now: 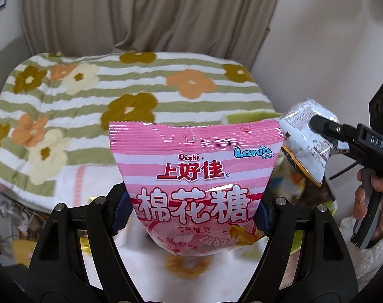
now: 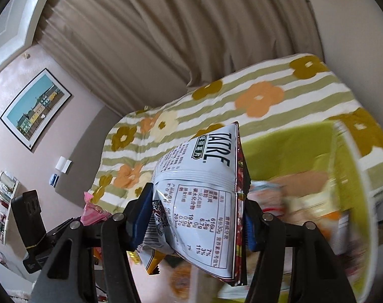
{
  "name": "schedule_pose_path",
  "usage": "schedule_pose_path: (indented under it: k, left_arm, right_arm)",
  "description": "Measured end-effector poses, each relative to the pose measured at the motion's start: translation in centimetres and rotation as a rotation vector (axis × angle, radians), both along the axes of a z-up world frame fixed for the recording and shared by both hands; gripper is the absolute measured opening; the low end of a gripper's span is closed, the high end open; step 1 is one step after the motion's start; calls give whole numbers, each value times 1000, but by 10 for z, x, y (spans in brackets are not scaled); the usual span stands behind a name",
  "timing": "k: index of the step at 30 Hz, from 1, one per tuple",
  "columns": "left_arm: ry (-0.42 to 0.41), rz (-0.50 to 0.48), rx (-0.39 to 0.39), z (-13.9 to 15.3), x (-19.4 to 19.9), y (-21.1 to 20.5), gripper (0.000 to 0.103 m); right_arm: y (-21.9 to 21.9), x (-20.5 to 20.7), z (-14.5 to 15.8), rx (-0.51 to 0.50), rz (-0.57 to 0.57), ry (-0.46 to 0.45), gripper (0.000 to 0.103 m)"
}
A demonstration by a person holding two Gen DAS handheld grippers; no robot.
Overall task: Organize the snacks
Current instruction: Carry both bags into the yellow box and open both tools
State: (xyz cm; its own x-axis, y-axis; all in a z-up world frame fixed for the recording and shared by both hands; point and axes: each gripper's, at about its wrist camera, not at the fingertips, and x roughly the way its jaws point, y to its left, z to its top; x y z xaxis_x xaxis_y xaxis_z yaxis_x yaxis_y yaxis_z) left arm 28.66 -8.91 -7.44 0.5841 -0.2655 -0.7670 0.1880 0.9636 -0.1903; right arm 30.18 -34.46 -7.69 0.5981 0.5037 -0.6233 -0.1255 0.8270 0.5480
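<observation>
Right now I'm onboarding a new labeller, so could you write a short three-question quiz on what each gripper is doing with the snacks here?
1. True or false: the left gripper has its jaws shut on the pink striped marshmallow bag.
2. Multiple choice: which face of the white crinkled chip bag in the right gripper looks at the right wrist camera? A) the printed nutrition table B) a clear window C) a blank side
3. Fill in: the lime-green fabric bin rests on the ____-patterned striped quilt.

Key: 1 true; 2 A; 3 flower
</observation>
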Motion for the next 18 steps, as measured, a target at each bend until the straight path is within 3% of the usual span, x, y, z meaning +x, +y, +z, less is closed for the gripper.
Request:
schedule_pose_path:
  k: [11,18]
  left_arm:
    - [46,-101,7,-12,49,-123,75]
    - [128,-143,46,-39,97,-157,75]
  right_arm:
    - [-94,9,-5,16,-55,10,56]
    - [-119,23,-19,-14,-106,43,55]
